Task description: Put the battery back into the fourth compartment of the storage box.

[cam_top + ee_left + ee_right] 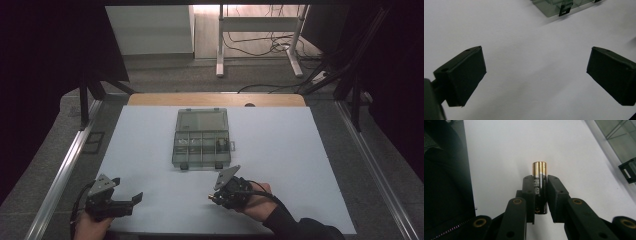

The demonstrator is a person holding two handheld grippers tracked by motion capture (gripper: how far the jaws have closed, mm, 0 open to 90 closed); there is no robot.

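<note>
Behind the right tool, an open organizer box holds small parts.

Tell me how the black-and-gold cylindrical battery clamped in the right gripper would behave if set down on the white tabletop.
The black-and-gold cylindrical battery looks rigid and round, so lying sideways it would probably roll. Its glossy casing may slip between the right gripper pads. Stood upright, it could tip easily.

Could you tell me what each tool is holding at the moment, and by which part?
The right tool is shut on a battery, pinching its black body; the gold end sticks out beyond the pads. The left tool is open and holds nothing.
</note>
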